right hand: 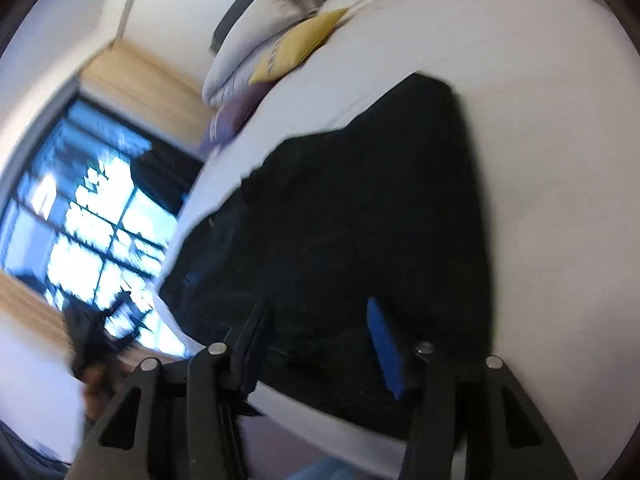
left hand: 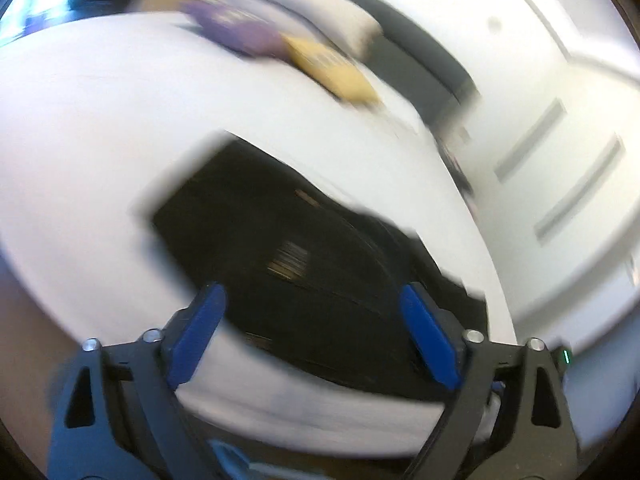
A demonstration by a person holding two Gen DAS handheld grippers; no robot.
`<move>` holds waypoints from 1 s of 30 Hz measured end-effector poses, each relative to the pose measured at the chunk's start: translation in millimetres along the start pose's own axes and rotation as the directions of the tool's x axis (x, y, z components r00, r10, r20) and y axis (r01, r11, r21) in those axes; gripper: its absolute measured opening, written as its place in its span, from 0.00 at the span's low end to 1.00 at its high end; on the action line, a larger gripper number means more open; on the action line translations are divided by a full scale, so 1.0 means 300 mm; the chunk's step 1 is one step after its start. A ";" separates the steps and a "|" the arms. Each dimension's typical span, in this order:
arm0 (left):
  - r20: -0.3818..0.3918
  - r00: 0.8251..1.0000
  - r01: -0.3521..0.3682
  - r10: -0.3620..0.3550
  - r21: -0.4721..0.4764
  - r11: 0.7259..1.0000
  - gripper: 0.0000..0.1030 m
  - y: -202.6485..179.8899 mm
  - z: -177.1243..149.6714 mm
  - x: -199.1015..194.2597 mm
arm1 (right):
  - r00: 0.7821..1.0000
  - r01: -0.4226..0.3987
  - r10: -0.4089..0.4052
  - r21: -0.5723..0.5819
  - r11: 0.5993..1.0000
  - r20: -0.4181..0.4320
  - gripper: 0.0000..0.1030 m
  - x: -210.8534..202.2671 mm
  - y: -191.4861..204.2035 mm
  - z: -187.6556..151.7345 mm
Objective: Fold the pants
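Left gripper jaws wide, empty; right gripper likewise, both hovering over black pants on the white bed. Pillows at 11 o'clock (heavy blur). Probably spread wide to pinch fabric.

So that's one pair of black pants on one white bed, two hand-held grippers, left and right, one yellow cushion, one purple cushion, and one big window.
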State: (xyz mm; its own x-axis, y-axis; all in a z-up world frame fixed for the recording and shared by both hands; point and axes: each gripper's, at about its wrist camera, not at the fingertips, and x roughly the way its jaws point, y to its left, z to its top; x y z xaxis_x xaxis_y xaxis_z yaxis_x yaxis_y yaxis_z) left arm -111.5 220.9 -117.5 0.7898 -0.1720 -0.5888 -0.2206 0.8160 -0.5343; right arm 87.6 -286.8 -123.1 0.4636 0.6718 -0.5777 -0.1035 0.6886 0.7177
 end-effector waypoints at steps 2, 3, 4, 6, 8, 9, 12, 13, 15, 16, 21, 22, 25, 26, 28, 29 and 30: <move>-0.001 1.000 -0.015 0.015 -0.083 0.996 0.88 0.093 0.027 -0.013 | 1.000 0.007 -0.007 -0.012 1.000 0.023 0.56 -0.040 0.034 0.027; -0.002 1.000 -0.005 0.005 -0.128 0.992 0.88 0.132 0.035 -0.012 | 0.999 -0.003 0.004 -0.028 1.000 0.038 0.56 -0.057 0.051 0.035; 0.002 1.000 0.019 -0.019 -0.175 0.984 0.88 0.167 0.038 -0.011 | 0.998 -0.029 0.030 -0.033 0.999 0.058 0.56 -0.068 0.075 0.049; -0.004 0.997 0.068 -0.071 -0.236 0.969 0.88 0.206 0.040 0.010 | 0.994 -0.076 0.077 -0.019 0.997 0.074 0.56 -0.071 0.107 0.066; -0.023 0.993 0.107 -0.116 -0.244 0.964 0.88 0.212 0.045 0.048 | 0.992 -0.109 0.109 -0.014 0.994 0.067 0.56 -0.046 0.136 0.075; -0.025 0.991 0.123 -0.133 -0.247 0.961 0.88 0.225 0.058 0.053 | 0.992 -0.114 0.115 -0.014 0.993 0.060 0.56 -0.038 0.141 0.078; -0.038 0.988 0.131 -0.147 -0.271 0.953 0.88 0.227 0.064 0.111 | 0.993 -0.116 0.117 -0.026 0.993 0.026 0.56 -0.001 0.165 0.072; -0.049 0.989 0.116 -0.137 -0.297 0.948 0.88 0.240 0.065 0.129 | 0.993 -0.116 0.117 -0.027 0.993 0.020 0.56 -0.008 0.165 0.059; -0.066 0.991 0.086 -0.117 -0.354 0.931 0.88 0.274 0.055 0.157 | 0.993 -0.114 0.115 -0.026 0.993 0.017 0.56 -0.035 0.156 0.037; -0.060 0.990 0.093 -0.125 -0.379 0.921 0.88 0.291 0.047 0.157 | 0.993 -0.115 0.115 -0.024 0.993 0.018 0.56 -0.021 0.163 0.045; -0.005 0.980 0.174 -0.197 -0.447 0.878 0.87 0.344 0.040 0.199 | 0.993 -0.121 0.121 -0.012 0.993 0.014 0.56 -0.017 0.162 0.035; 0.005 0.977 0.191 -0.213 -0.456 0.869 0.87 0.351 0.044 0.210 | 0.992 -0.122 0.122 -0.013 0.992 0.012 0.56 -0.017 0.163 0.027; 0.019 0.971 0.219 -0.239 -0.482 0.849 0.80 0.355 0.048 0.260 | 0.992 -0.127 0.127 -0.020 0.992 0.001 0.56 -0.003 0.170 0.026; 0.021 0.970 0.223 -0.244 -0.483 0.847 0.78 0.356 0.050 0.279 | 0.992 -0.128 0.128 -0.022 0.992 -0.001 0.56 -0.005 0.172 0.019; 0.017 0.967 0.229 -0.253 -0.486 0.844 0.69 0.347 0.058 0.310 | 0.992 -0.130 0.130 -0.016 0.991 -0.003 0.56 0.000 0.172 0.018; 0.018 0.968 0.227 -0.252 -0.499 0.836 0.54 0.365 0.055 0.325 | 0.991 -0.132 0.132 -0.014 0.991 -0.003 0.56 0.002 0.172 0.017; 0.017 0.969 0.219 -0.247 -0.521 0.825 0.44 0.369 0.050 0.339 | 0.991 -0.134 0.134 -0.012 0.991 -0.003 0.56 0.004 0.173 0.018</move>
State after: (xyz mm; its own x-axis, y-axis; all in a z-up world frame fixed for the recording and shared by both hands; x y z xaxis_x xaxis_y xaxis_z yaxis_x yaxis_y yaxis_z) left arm -46.9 302.0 -227.3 0.8292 -0.3591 -0.4283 -0.3066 0.3484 -0.8858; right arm 87.6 -251.6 -84.6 0.4429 0.7589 -0.4773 -0.1755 0.5955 0.7839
